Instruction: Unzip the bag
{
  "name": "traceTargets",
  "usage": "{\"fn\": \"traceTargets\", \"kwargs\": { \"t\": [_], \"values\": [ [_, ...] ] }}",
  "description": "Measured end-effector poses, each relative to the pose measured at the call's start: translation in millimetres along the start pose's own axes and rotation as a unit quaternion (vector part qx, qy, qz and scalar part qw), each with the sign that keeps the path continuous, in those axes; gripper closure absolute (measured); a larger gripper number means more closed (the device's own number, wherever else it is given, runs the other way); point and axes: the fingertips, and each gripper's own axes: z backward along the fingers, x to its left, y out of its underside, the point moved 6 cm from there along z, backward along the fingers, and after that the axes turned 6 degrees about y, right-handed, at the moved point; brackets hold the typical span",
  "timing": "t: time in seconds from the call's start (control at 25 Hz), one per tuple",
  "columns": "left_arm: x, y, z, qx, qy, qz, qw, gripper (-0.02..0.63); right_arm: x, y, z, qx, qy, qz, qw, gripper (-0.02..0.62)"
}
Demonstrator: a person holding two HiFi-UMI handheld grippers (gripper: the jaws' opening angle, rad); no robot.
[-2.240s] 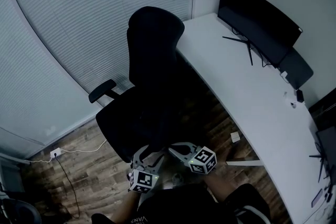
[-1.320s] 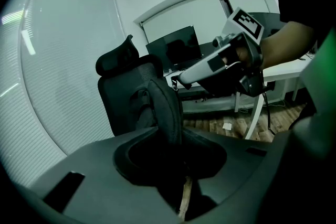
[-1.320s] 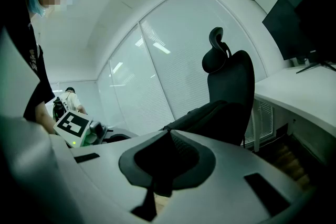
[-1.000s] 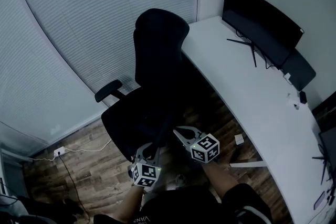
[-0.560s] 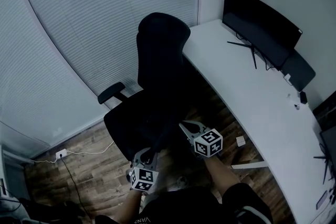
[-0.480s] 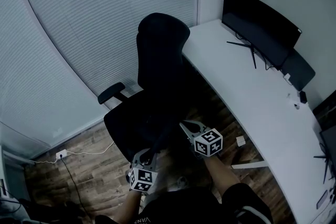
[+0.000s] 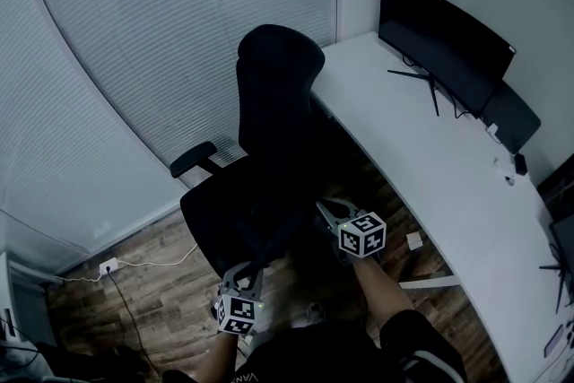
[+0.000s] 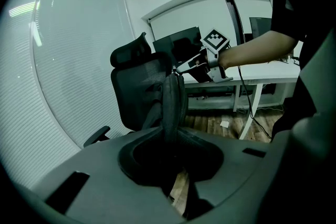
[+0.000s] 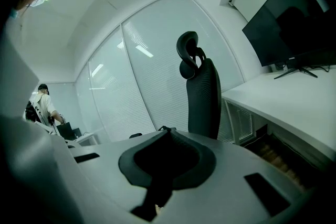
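A black strap [image 7: 280, 239] is pulled taut in front of the black office chair [image 7: 269, 94]. The bag itself does not stand out from the dark seat [image 7: 235, 213]. My left gripper [image 7: 244, 275] sits low by my legs, shut on the strap's lower end. In the left gripper view the strap [image 8: 173, 105] rises from my left gripper [image 8: 171, 136] to the right gripper [image 8: 179, 71]. My right gripper [image 7: 325, 209] is shut, and the strap's upper end meets its tips. The right gripper view shows only a small dark nub at my right gripper [image 9: 165, 131].
A curved white desk [image 7: 430, 166] runs along the right with a black monitor [image 7: 444, 36] on it. A white cable and socket [image 7: 108, 265] lie on the wood floor at the left, and a small white object [image 7: 414, 240] lies under the desk. Blinds cover the curved window behind the chair.
My left gripper has dropped lower and nearer my body. My right gripper has shifted slightly right. The strap between them is stretched longer.
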Motion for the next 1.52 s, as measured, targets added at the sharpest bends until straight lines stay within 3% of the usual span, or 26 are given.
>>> {"fn": "traceTargets", "kwargs": {
  "t": [0.24,0.64,0.84,0.96,1.2,1.52],
  "values": [
    [2,1,4,0.004,0.009,0.018,0.9998,0.529,-18,4,-14,0.014,0.014,-0.016,1.000,0.549],
    [6,4,-1,0.002,0.015,0.011,0.9998,0.529,-37,15,-27,0.030,0.036,-0.043,0.998,0.548],
    [3,-6,1,0.008,0.048,0.040,0.9980,0.522,-31,11,-24,0.015,0.047,-0.045,0.998,0.548],
    [2,1,-1,0.009,0.065,0.033,0.9973,0.482,-26,13,-18,0.003,0.057,-0.053,0.997,0.546],
    [5,-4,5,-0.030,0.097,0.034,0.9943,0.415,-10,18,-8,-0.013,0.088,-0.070,0.994,0.546],
    [15,-9,11,-0.074,0.116,0.017,0.9904,0.408,20,19,14,-0.041,0.113,-0.080,0.990,0.543]
  ]
}}
